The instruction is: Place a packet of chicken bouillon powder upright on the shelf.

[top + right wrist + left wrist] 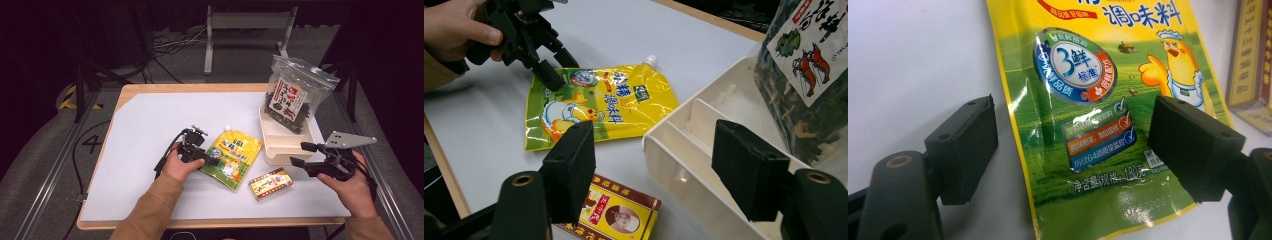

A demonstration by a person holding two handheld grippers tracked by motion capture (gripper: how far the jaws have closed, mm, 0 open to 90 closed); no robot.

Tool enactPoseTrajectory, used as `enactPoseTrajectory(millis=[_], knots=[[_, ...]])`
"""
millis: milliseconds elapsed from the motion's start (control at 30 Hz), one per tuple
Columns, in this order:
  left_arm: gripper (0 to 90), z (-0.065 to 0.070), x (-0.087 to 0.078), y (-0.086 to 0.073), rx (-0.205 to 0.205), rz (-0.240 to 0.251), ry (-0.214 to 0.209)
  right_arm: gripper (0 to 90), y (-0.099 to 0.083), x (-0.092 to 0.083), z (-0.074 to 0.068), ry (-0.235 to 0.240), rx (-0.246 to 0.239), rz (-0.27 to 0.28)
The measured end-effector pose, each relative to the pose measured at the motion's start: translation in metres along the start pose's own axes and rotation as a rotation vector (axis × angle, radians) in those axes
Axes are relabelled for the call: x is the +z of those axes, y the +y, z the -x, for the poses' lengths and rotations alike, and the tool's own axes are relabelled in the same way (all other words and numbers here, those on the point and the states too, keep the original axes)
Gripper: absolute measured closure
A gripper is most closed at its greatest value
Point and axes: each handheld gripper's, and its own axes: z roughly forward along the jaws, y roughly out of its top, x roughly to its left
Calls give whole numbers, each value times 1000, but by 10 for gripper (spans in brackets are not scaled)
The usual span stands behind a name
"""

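Fingers: left gripper [214, 161] spread wide astride the yellow pouch's [232, 156] lower edge, not pressing | right gripper [300, 154] spread, empty, beside tray [280, 154] | pouch: flat on worktop [150, 125], left of tray | red box [270, 183]: just below-right of pouch

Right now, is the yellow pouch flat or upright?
Flat. The yellow pouch lies face up on the table, spout pointing away from the person, the open left gripper at its near edge.

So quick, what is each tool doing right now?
Left tool: open, jaws straddling the yellow pouch, not gripping it.
Right tool: open, holding nothing.
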Motion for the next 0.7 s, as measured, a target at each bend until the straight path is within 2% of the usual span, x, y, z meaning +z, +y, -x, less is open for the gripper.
enactPoseTrajectory(millis=[133,167,367,400,433,600,667,700], knots=[[194,4,4,0,26,10,0,335,0,1,0,0,-1,-2],[195,6,4,0,32,12,12,335,0,1,-1,-2,-1,-3],[206,10,6,-2,30,26,27,335,1,4,-2,-2,-8,3],[233,9,4,-2,22,21,-6,336,2,5,-3,0,-9,4],[353,8,5,-3,8,17,-38,336,2,5,-4,0,-12,3],[405,8,4,-5,-7,38,-36,343,3,9,-6,6,-17,-4],[455,7,4,-7,-30,60,-39,346,4,11,-7,9,-20,-7],[487,6,3,-8,-28,64,-36,347,4,11,-7,11,-21,-9]])
